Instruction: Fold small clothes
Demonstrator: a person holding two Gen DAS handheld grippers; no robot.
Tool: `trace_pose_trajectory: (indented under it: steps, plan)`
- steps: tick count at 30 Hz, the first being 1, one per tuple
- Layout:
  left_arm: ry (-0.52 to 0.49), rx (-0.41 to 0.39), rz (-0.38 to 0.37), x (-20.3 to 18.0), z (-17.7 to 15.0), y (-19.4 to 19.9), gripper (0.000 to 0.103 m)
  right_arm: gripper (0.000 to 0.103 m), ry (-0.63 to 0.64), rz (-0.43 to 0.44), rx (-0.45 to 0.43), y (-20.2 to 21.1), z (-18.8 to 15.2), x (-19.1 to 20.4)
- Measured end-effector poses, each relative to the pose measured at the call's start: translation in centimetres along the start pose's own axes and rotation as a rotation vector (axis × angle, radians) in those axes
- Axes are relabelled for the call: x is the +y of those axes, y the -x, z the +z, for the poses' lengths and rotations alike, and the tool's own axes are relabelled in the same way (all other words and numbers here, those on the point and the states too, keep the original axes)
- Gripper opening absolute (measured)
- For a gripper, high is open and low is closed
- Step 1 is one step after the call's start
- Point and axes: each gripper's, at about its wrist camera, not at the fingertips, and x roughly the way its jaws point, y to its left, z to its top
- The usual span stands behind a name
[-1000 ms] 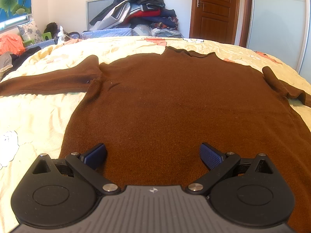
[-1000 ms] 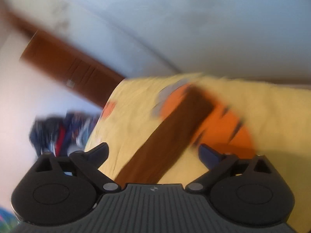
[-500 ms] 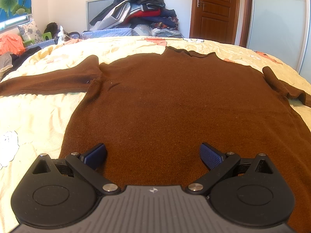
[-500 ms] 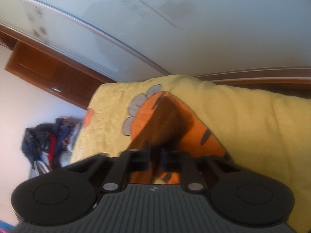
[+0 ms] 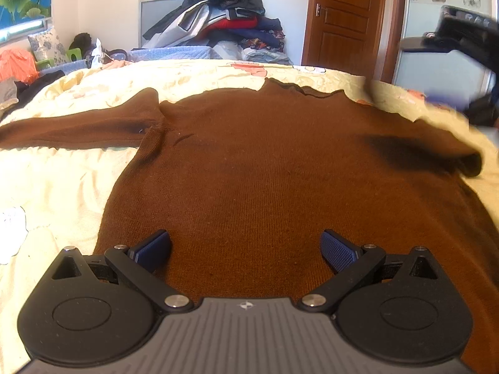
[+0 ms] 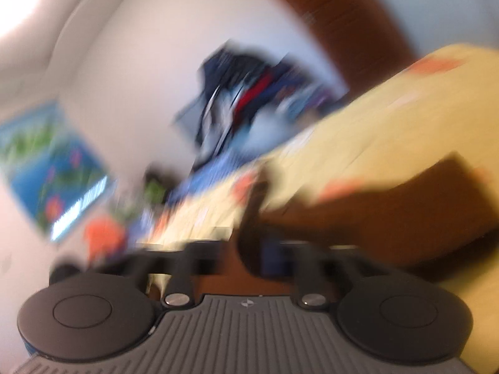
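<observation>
A brown knit sweater (image 5: 265, 162) lies flat on the yellow bedspread (image 5: 46, 174), neck away from me, its left sleeve (image 5: 71, 131) stretched out to the left. My left gripper (image 5: 244, 251) is open and empty, low over the sweater's hem. My right gripper (image 6: 255, 258) is shut on the right sleeve (image 6: 389, 215) and holds it up over the sweater's right side. It also shows blurred at the right edge of the left wrist view (image 5: 467, 50). The right wrist view is heavily motion-blurred.
A pile of clothes (image 5: 224, 21) sits behind the bed against the wall. A wooden door (image 5: 343, 15) is at the back right. Cushions and an orange item (image 5: 15, 65) lie at the far left. The bed's right edge is near the lifted sleeve.
My right gripper closed on the right sleeve's end, lifted it and swung it inward across the sweater. The left gripper has not moved.
</observation>
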Motion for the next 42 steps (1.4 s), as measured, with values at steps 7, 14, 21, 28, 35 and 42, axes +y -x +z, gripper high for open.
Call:
trace_pose_trajectory:
  steps: [7,14,21,28,35,42]
  plan:
    - [0.282,0.0,-0.269,3.6,3.2,1.1,0.103,0.08,-0.003,-0.066,0.031,2.0,-6.1,-0.8]
    - [0.452,0.127,-0.437,2.3,9.6,-7.0,0.099,0.077,-0.036,-0.135,0.033,3.8,-8.9,-3.7]
    - [0.358,0.198,-0.385,-1.9,11.0,-13.0,0.042,0.078,-0.06,-0.112,0.019,3.3,-9.1,-4.4]
    - [0.283,0.117,-0.255,-1.2,14.0,-12.3,0.005,0.079,-0.071,-0.091,0.019,3.3,-9.0,-4.8]
    - [0.246,0.05,-0.031,4.6,15.1,-11.6,0.005,0.082,-0.079,-0.075,0.018,3.5,-9.0,-5.0]
    - [0.22,0.084,0.064,6.4,12.2,-13.3,0.005,0.085,-0.067,-0.07,0.024,3.6,-8.9,-4.9]
